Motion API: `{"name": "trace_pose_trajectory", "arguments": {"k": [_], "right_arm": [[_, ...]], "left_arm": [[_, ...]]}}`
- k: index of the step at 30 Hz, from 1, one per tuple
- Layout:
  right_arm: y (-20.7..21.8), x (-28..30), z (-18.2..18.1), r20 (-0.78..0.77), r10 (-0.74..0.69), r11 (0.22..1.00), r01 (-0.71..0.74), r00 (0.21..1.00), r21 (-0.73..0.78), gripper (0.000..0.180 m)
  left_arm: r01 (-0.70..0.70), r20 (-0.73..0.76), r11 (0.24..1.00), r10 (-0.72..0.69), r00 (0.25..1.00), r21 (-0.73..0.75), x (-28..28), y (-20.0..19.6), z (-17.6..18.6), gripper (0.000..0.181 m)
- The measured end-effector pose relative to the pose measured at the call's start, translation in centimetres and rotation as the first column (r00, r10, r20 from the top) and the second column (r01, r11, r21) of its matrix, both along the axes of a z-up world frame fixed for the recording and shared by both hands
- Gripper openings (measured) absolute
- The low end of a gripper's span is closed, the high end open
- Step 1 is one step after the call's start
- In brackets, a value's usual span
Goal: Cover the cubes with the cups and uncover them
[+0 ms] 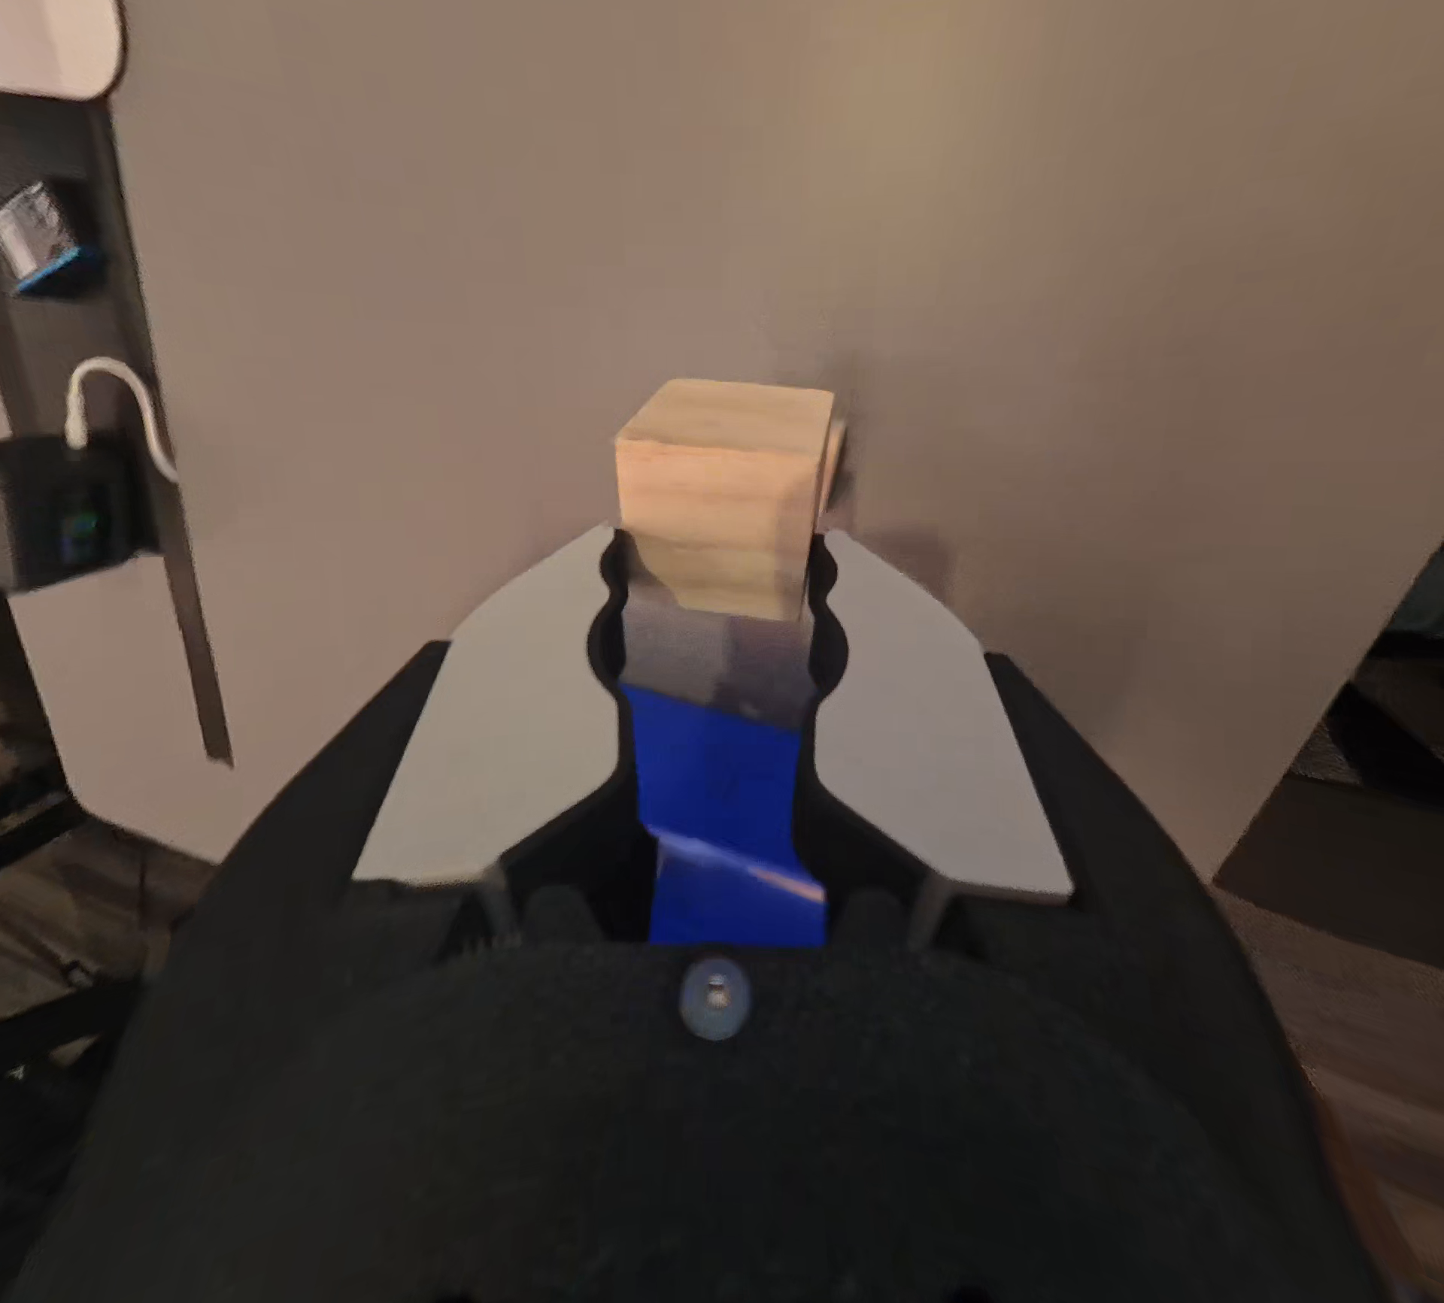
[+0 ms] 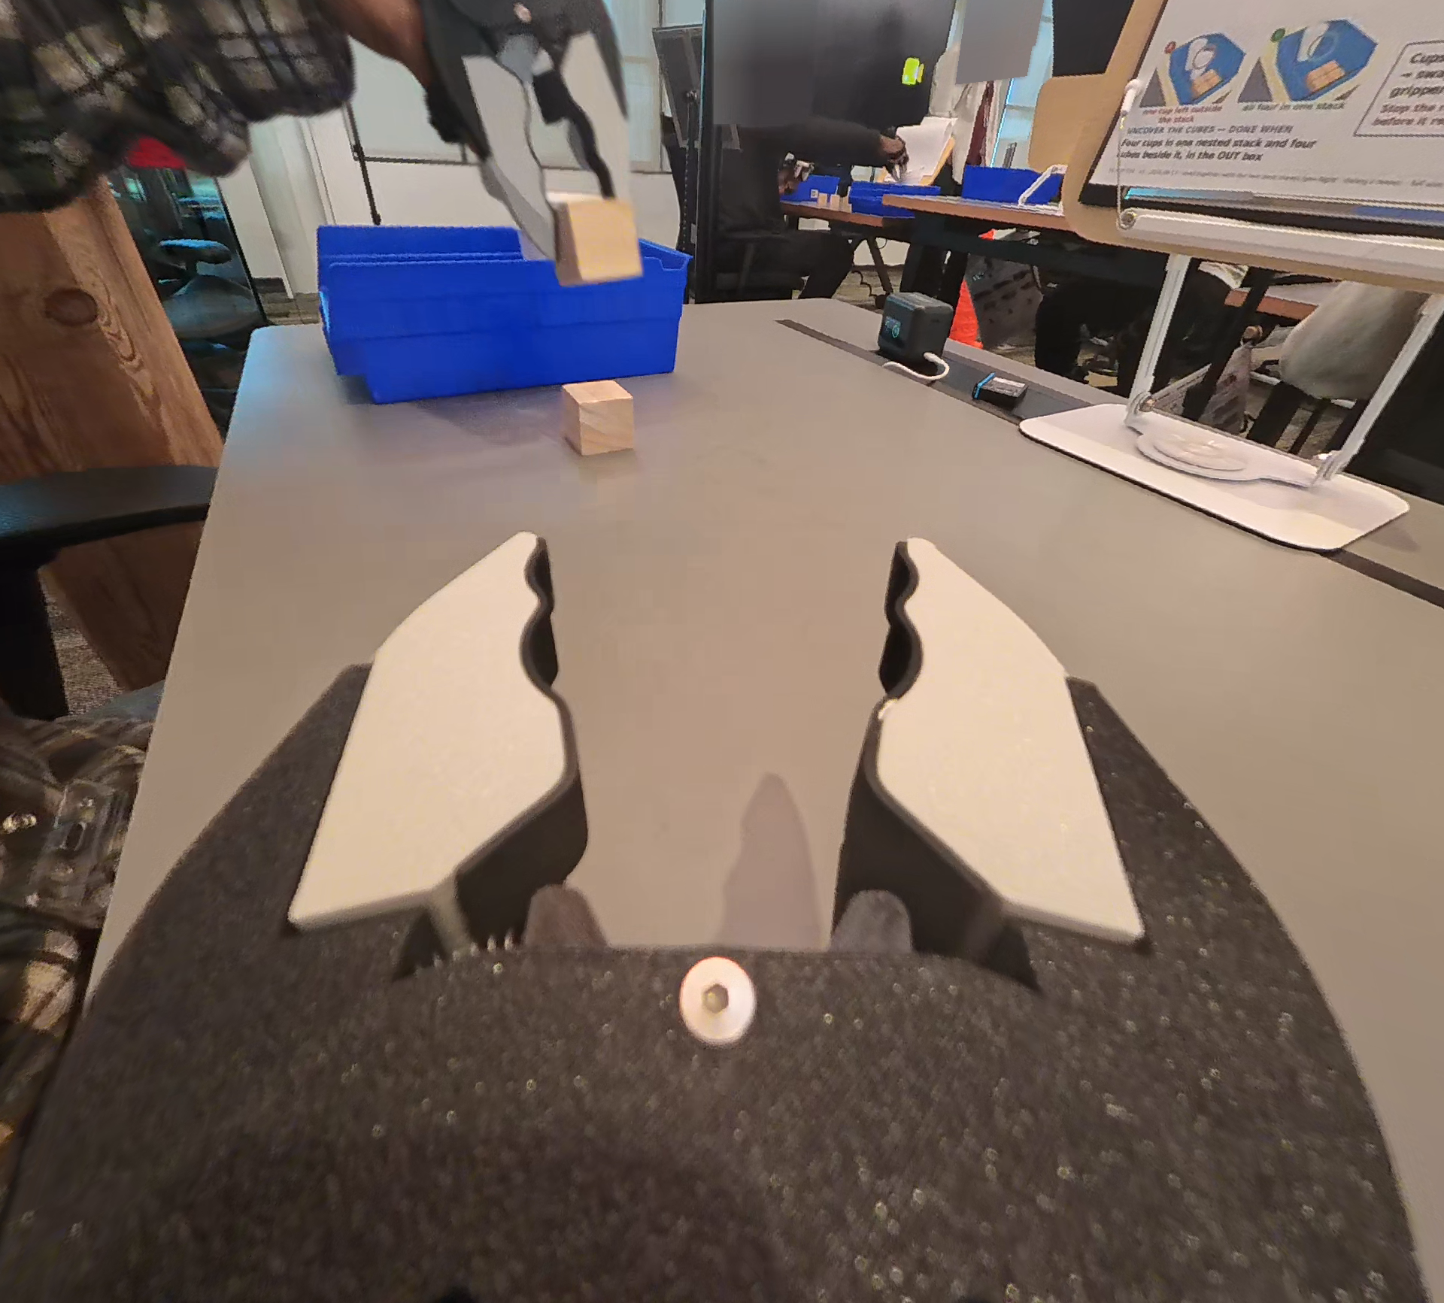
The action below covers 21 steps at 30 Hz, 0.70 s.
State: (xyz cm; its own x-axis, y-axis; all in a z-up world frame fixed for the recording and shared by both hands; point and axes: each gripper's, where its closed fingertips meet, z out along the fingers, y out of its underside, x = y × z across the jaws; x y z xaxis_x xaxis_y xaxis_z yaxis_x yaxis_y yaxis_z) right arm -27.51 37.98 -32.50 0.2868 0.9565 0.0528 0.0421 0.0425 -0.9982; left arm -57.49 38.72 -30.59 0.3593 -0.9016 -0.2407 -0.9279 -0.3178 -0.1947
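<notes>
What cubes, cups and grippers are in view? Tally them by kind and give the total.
Wooden cubes: 2 (held cube in the left gripper, loose cube on the table)
Cups: 0 in view
Grippers: 2 (the left gripper, and the right gripper, which is open and empty)
Total: 4

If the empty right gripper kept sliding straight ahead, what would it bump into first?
Probably the wooden cube on the table, sitting ahead and slightly left of the open right gripper. It might slip just past it; depth is hard to judge. Behind the cube stands the blue bin.
</notes>
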Motion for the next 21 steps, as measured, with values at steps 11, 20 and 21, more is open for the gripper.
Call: {"name": "trace_pose_trajectory", "arguments": {"k": [11, 20, 21], "right_arm": [[-0.2, -0.2, 0.1, -0.005, 0.02, 1.0, -0.02, 1.0, -0.01, 0.081], [-0.2, -0.3, 0.0, -0.002, 0.023, 1.0, -0.023, 1.0, -0.017, 0.081], [-0.2, -0.3, 0.0, -0.001, 0.023, 1.0, -0.023, 1.0, -0.016, 0.081]], "left_arm": [[0.06, -0.051, 0.99, -0.067, 0.996, -0.13, 5.9, 2.5, -7.3, 0.044], [0.069, -0.081, 0.987, -0.081, 0.993, -0.144, 6.5, 2.5, -8.9, 0.044], [0.068, -0.084, 0.987, -0.081, 0.993, -0.148, 6.5, 2.5, -9.1, 0.044]]}}
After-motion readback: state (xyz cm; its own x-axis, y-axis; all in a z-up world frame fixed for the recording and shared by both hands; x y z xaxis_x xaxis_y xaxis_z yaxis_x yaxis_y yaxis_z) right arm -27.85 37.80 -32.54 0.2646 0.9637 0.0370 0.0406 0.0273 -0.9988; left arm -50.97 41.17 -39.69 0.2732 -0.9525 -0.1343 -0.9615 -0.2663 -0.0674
